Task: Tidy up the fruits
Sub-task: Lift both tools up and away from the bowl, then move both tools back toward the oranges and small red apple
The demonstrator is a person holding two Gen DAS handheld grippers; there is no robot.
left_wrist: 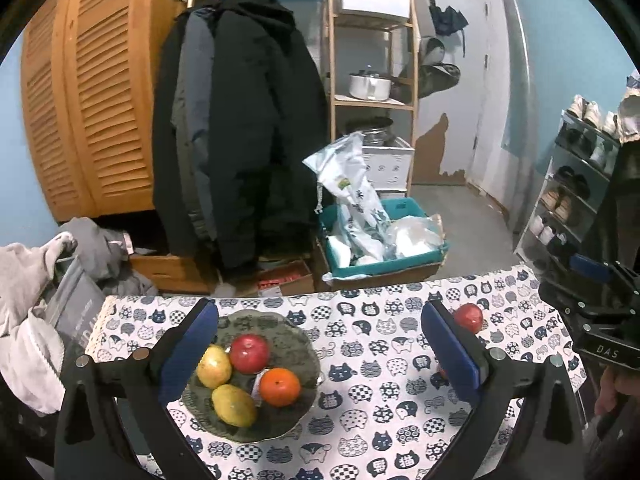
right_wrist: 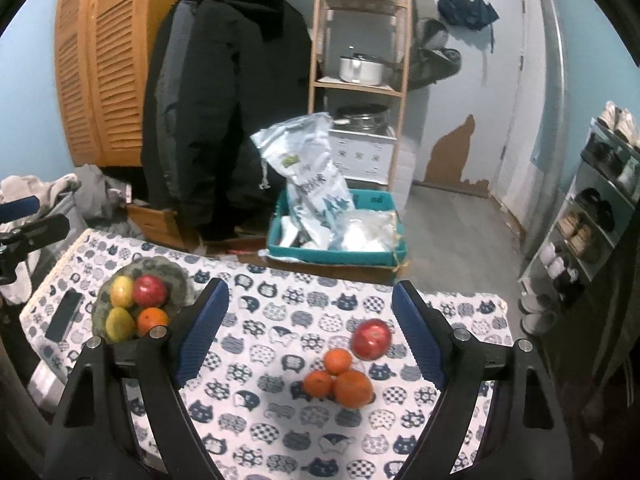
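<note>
On the bench (right_wrist: 280,432), under its cat-print cloth, the sorting looks partly done. A greenish glass plate (left_wrist: 296,344) already holds four fruits: a red apple (left_wrist: 249,353), an orange (left_wrist: 279,386) and two yellow mangoes (left_wrist: 233,405). Well apart from it, toward the right end of the cloth, the rest lie loose: another red apple (right_wrist: 371,339) and, just in front of it, three oranges (right_wrist: 353,388) huddled together and touching.

The left hand-held gripper (left_wrist: 320,354) hangs over the plate with its blue pads spread as wide as they go and nothing between them. The right hand-held gripper (right_wrist: 310,340) is opened wide too and empty, and the loose pile sits framed between its jaws, a little ahead of them.

My guess is a pick-up of one loose fruit by the right side is the step in hand. The apple stands clear at the back and would be the easier take; the oranges are packed so tightly that closing on one may nudge the others into rolling. Whatever is taken then has to cross to the plate, where the free room is at the far rim. A dark phone (right_wrist: 64,315) lies left of the plate, out of the path.
</note>
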